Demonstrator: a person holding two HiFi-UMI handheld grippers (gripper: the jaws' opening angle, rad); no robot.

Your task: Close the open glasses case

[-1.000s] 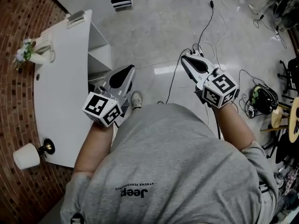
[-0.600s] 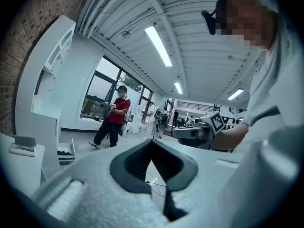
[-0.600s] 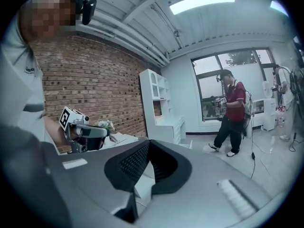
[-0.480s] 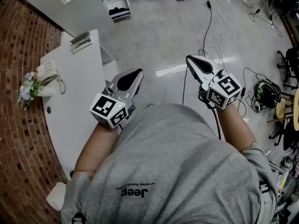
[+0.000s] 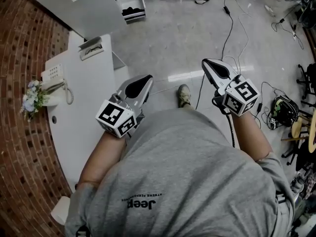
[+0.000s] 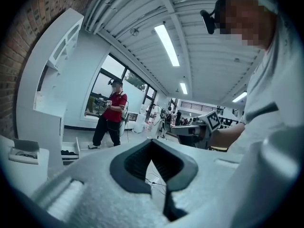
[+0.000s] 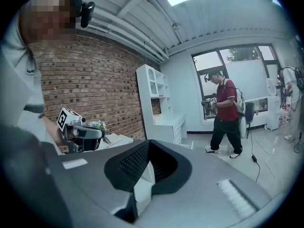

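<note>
A small grey case-like thing (image 5: 91, 47) with its lid up lies at the far end of the white desk (image 5: 84, 112); in the left gripper view it shows at the lower left (image 6: 23, 149). I cannot tell for sure that it is the glasses case. My left gripper (image 5: 146, 78) hangs over the floor beside the desk's right edge, shut and empty (image 6: 152, 144). My right gripper (image 5: 207, 62) is further right over the floor, also shut with nothing in it (image 7: 148, 144). Both point ahead, well short of the case.
A telephone (image 5: 53, 74) and a flower pot (image 5: 32, 95) stand on the desk by the brick wall (image 5: 24, 28). A white shelf unit with an open drawer (image 5: 133, 6) is ahead. Cables (image 5: 224, 28) cross the floor; a person in red (image 7: 225, 113) stands further off.
Both grippers have moved forward along the desk, still shut. The phone and flowers have slid further down the head view, and my shoe now shows between the grippers.
</note>
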